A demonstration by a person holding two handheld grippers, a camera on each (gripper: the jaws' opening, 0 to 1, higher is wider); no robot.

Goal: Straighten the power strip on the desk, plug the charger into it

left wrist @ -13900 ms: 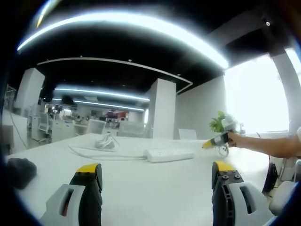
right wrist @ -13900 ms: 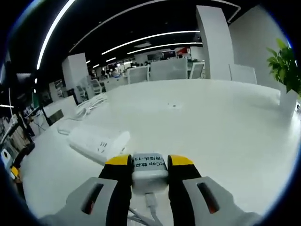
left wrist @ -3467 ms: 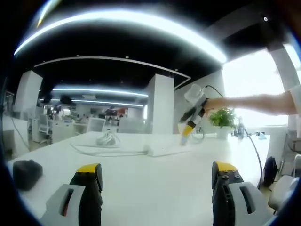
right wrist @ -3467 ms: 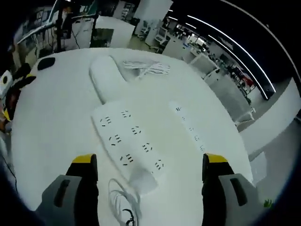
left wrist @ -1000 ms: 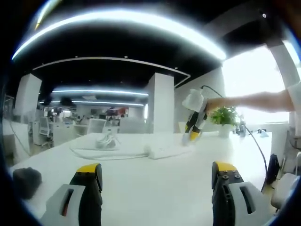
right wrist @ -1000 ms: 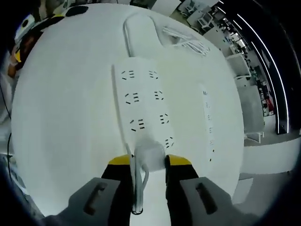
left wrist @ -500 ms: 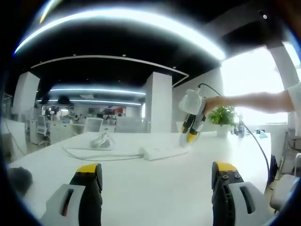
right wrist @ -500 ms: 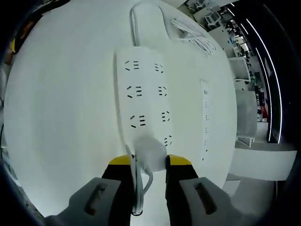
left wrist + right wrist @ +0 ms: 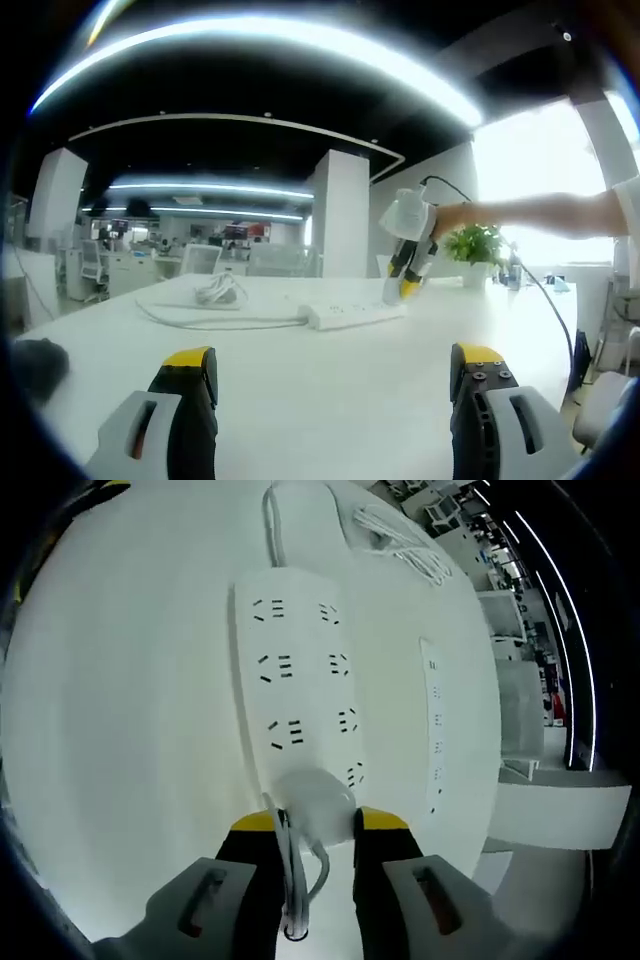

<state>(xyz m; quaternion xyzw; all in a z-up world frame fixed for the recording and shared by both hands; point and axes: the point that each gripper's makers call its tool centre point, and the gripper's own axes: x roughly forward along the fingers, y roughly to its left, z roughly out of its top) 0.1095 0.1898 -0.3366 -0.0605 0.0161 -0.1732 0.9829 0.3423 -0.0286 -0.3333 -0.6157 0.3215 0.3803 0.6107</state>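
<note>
A white power strip [image 9: 300, 680] with two rows of sockets lies flat on the white desk [image 9: 120, 700], running away from my right gripper [image 9: 318, 825]. That gripper is shut on a white charger [image 9: 315, 795], which sits on the strip's near end; its prongs are hidden. The charger's thin cable [image 9: 297, 880] loops back between the jaws. In the left gripper view the same power strip [image 9: 350, 315] lies far off, with the right gripper [image 9: 405, 280] pointing down onto its right end. My left gripper [image 9: 330, 375] hovers open over bare desk, holding nothing.
A coiled white cord [image 9: 400, 535] lies beyond the strip, and the same coiled cord [image 9: 215, 292] shows at the desk's far side. A dark object [image 9: 35, 362] sits at the left edge. A potted plant [image 9: 478, 245] stands behind a person's arm [image 9: 540, 212].
The right gripper stays shut on the charger at the strip's near end; its view has shifted slightly and the strip now runs straighter away. The left gripper is still open.
</note>
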